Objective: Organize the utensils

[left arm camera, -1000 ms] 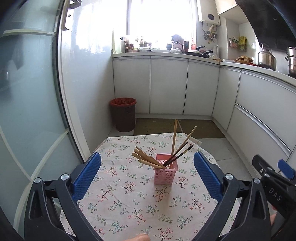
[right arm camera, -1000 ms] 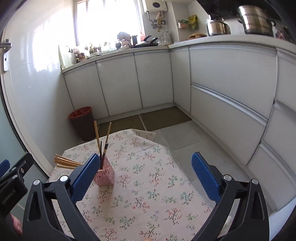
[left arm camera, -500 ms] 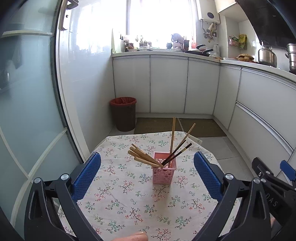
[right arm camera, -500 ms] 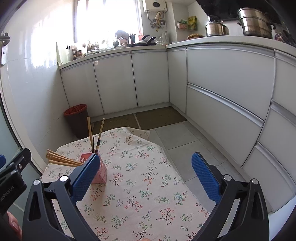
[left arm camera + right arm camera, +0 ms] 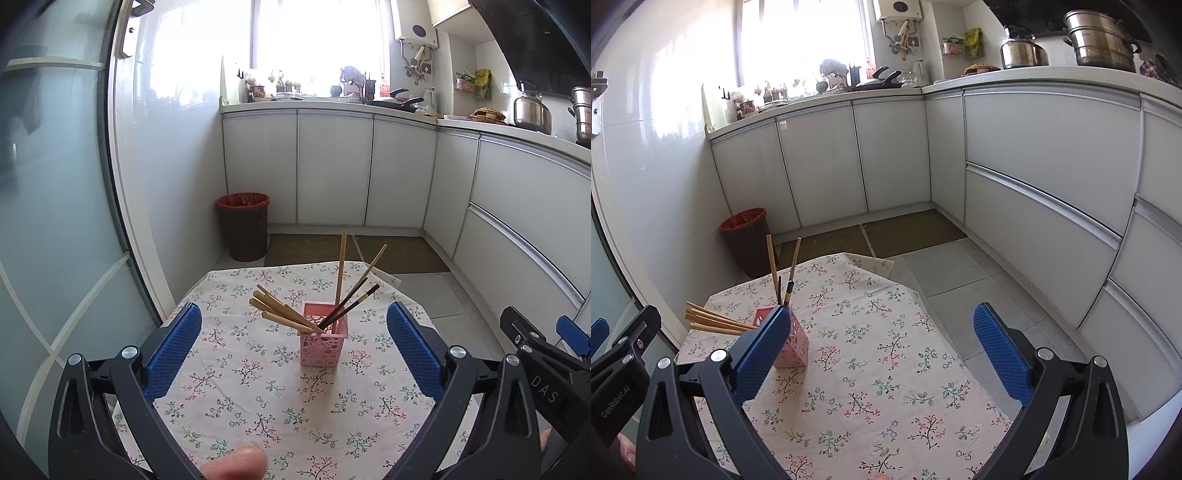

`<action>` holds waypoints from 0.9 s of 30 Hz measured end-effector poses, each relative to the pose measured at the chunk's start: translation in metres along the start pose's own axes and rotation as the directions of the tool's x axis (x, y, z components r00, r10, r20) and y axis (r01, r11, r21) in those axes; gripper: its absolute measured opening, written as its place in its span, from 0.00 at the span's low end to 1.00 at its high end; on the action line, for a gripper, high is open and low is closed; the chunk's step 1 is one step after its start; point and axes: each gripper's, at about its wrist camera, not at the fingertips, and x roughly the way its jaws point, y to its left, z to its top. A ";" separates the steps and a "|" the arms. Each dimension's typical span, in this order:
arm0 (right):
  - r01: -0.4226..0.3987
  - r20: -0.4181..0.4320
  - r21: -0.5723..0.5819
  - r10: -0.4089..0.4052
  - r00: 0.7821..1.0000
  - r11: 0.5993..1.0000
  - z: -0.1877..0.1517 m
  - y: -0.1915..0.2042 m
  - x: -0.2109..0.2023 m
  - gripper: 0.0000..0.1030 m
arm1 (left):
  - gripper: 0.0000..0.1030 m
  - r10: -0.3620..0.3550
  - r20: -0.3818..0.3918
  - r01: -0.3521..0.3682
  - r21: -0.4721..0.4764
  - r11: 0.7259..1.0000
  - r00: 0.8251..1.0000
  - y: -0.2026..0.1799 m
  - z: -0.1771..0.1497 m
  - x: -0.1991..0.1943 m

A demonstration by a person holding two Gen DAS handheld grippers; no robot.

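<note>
A pink perforated holder stands upright on the floral tablecloth. Several wooden chopsticks lean out of it to the left, others stand up, and dark ones lean right. My left gripper is open and empty, held back from the holder, which sits between its blue pads. My right gripper is open and empty; the holder is partly hidden behind its left pad. Each gripper's body shows at the edge of the other's view.
A small table with the floral cloth stands in a kitchen. A brown bin with a red liner stands on the floor beyond it. White cabinets run along the back and right. A glass door is at left.
Both grippers have drawn back and up from the holder, which now looks a little smaller and farther in the left view. The holder and chopsticks have not moved.
</note>
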 end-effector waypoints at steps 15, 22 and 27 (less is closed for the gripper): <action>-0.013 -0.009 0.005 0.013 1.000 1.000 0.002 -0.002 0.001 0.94 | 0.93 -0.002 0.011 0.002 -0.039 0.999 1.000 0.007 0.000 0.000; -0.012 -0.011 0.007 0.012 1.000 1.000 0.001 -0.002 0.002 0.94 | 0.93 0.002 0.001 -0.002 -0.030 1.000 1.000 0.006 -0.001 0.002; -0.011 -0.014 0.008 0.011 1.000 1.000 0.001 -0.003 0.003 0.94 | 0.93 0.007 -0.002 -0.007 -0.033 0.999 1.000 0.008 -0.001 0.003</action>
